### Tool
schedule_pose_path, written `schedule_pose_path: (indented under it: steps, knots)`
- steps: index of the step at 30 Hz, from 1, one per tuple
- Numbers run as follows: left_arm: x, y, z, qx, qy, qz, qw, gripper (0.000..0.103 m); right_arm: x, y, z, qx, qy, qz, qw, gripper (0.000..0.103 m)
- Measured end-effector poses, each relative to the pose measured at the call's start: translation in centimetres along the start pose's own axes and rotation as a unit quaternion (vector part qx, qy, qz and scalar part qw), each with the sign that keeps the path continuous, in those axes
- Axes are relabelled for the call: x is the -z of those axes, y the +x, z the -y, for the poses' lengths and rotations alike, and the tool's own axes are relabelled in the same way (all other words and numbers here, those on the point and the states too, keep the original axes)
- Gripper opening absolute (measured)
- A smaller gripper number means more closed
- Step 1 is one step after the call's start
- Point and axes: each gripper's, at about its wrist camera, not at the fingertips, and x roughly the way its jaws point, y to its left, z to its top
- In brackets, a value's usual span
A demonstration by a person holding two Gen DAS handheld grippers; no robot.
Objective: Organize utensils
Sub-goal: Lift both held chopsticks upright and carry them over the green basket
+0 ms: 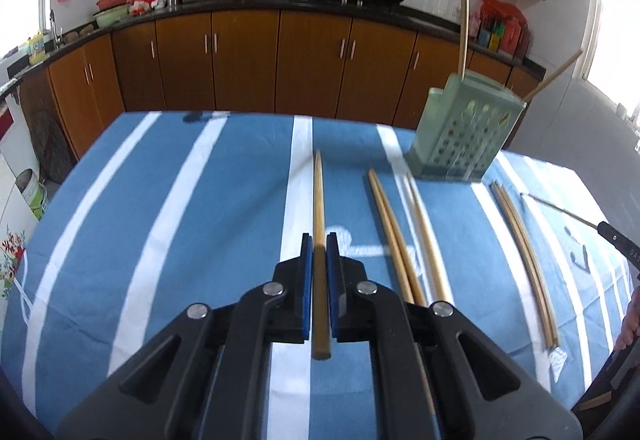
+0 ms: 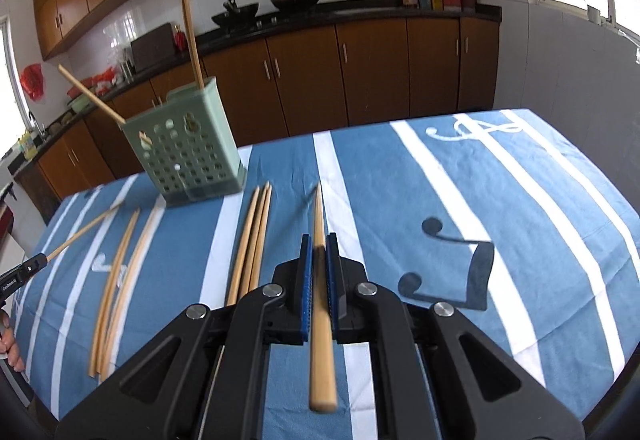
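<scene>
Both grippers are loaded. The left gripper (image 1: pixel 319 240) has its blue pads pressed onto a single wooden chopstick (image 1: pixel 319 207), which runs along the finger line, tip toward 12 o'clock and butt end trailing back between the jaws. The right gripper (image 2: pixel 319 240) pinches a second chopstick (image 2: pixel 320 304) the same way, its long axis also toward 12 o'clock.

The green perforated holder (image 1: pixel 464 135) stands upright on the blue striped tablecloth (image 1: pixel 180 199), already holding two chopsticks that lean out of its top. From the left gripper it lies at about 1 o'clock; from the right gripper the same holder (image 2: pixel 188 155) lies at about 10 o'clock. It therefore sits between the two hands, at the far side of the table.

Loose chopsticks remain on the cloth: a group (image 1: pixel 396 240) just right of the left gripper and a pair (image 1: pixel 524 264) further right.

Judgement: each held stick lies far from vertical while the holder's opening faces up, so the coming move requires tipping a stick upright over the rim. Neither hand appears clearly nearer. Risk: the two arms converge on one narrow opening.
</scene>
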Motion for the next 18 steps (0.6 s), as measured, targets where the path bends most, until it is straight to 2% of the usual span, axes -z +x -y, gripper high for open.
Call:
schedule_pose_path:
  steps: [10, 18]
  knots:
    - [-3.7, -4.0, 0.0, 0.016, -0.02, 0.073, 0.997, 0.008, -1.9, -1.9, -0.2, -0.006, 0.001, 0.04, 0.999, 0.007]
    - [-5.5, -5.7, 0.5, 0.022, -0.017, 0.1, 0.9946, 0.008, -2.8, -2.5, -0.7, -0.014, -0.007, 0.054, 0.998, 0.007]
